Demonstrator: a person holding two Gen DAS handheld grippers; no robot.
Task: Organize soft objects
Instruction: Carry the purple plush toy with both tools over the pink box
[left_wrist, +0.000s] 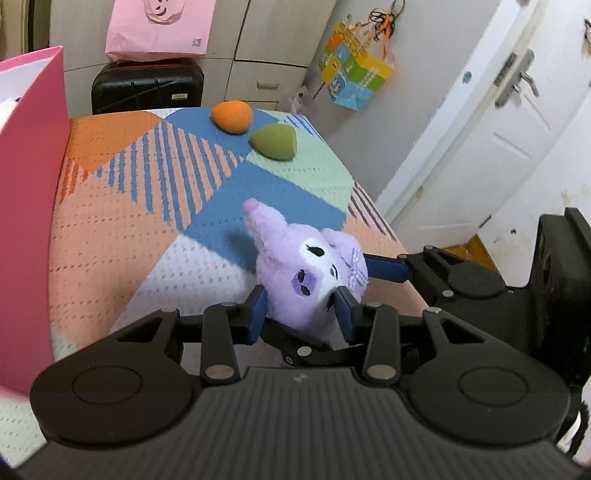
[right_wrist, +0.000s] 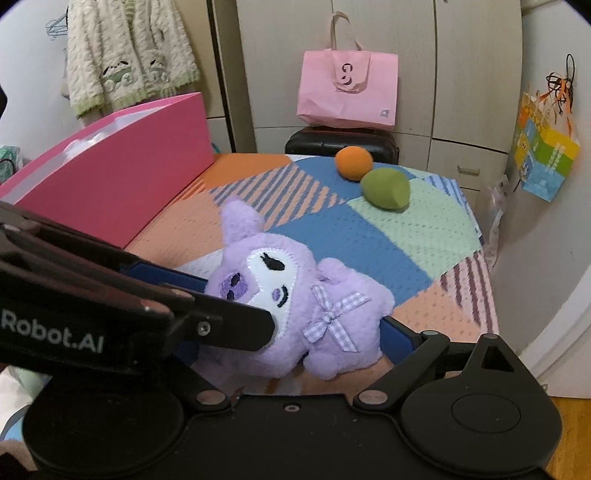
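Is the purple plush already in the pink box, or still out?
Out. The plush lies over the patterned mat, pinched by the left gripper, beside the pink box.

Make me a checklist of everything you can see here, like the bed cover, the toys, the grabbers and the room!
Surface: patchwork cover in orange, blue, green and white.
Job's things: purple plush toy lying near the front edge; orange sponge and green sponge side by side at the far end; pink box standing open along the left side.
Clutter: nothing seen on the cover.
Grippers: left gripper shut on the plush toy; right gripper wide open, fingers on either side of the toy.
Cables: nothing seen.
Surroundings: pink bag on a black suitcase, wardrobe behind, colourful bag hanging on the right, white door.
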